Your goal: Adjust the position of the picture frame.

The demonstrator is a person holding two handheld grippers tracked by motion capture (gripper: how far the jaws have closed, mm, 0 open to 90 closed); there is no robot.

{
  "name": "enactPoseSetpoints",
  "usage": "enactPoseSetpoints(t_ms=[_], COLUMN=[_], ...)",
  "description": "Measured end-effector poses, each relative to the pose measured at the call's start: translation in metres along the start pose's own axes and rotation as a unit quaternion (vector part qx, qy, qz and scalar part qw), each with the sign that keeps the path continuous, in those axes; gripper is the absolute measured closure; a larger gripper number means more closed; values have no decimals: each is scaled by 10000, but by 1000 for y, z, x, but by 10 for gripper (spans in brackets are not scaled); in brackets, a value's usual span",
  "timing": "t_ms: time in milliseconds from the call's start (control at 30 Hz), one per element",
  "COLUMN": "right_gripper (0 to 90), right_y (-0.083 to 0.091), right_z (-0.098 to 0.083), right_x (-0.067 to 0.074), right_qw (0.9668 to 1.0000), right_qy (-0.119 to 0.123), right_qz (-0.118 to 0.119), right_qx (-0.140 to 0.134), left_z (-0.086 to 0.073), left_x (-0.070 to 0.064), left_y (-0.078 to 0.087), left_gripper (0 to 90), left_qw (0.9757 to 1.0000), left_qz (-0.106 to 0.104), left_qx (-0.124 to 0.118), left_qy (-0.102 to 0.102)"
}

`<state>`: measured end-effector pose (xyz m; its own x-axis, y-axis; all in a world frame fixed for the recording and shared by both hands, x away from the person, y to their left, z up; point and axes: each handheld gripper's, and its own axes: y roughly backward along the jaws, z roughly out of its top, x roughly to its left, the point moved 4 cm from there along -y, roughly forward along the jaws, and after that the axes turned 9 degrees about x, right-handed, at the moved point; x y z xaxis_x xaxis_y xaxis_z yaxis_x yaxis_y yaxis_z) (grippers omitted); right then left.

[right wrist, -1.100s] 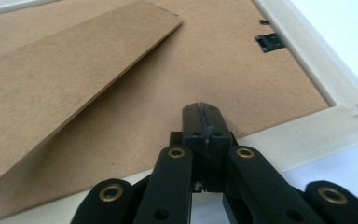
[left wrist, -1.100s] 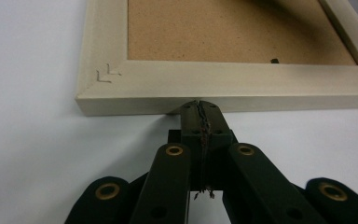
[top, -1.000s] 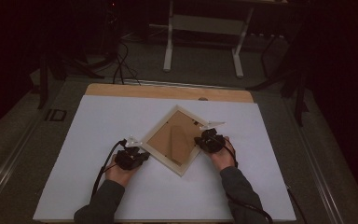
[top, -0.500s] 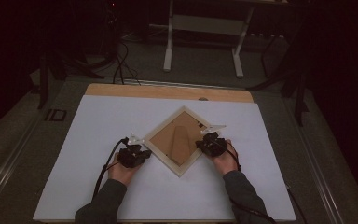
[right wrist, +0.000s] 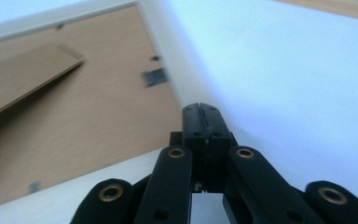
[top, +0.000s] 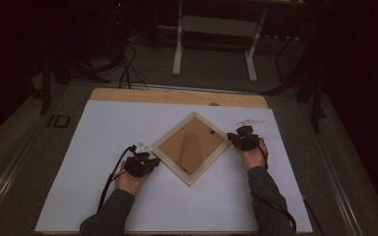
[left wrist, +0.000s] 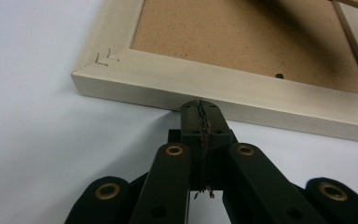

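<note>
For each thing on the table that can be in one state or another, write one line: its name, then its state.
Picture frame: face down, back board up, set cornerwise.
Stand flap: folded flat on the back board.
Left gripper: shut, tips at the frame's outer edge.
Right gripper: shut, empty, over the frame's corner.

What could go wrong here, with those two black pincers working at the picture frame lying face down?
The left gripper, shut, butts the picture frame's edge; a shove could skate the frame across the smooth white sheet. The right gripper, also shut, hangs over a corner by the backing's small clips and could scrape the backing board.
</note>
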<state>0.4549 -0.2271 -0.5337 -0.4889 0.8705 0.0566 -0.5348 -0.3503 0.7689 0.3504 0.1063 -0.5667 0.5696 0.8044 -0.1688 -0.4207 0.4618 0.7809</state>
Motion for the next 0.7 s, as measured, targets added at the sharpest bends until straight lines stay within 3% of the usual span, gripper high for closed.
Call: enactPoseSetpoints(t_ms=[300,700], right_gripper=[900,900], right_y=[-6,-15], right_z=[0,-3], right_x=[-20,-27], right_qw=[9991,9982], right_qy=[-393,-526], right_qz=[-137,-184], right_qx=[24,207], left_z=[0,-1], left_x=[-9,-16], left_y=[2,-1], left_gripper=[899,898], left_qw=[9999,9998], left_qz=[-153,-154], left_qx=[-7,98], left_qy=[-64,-126])
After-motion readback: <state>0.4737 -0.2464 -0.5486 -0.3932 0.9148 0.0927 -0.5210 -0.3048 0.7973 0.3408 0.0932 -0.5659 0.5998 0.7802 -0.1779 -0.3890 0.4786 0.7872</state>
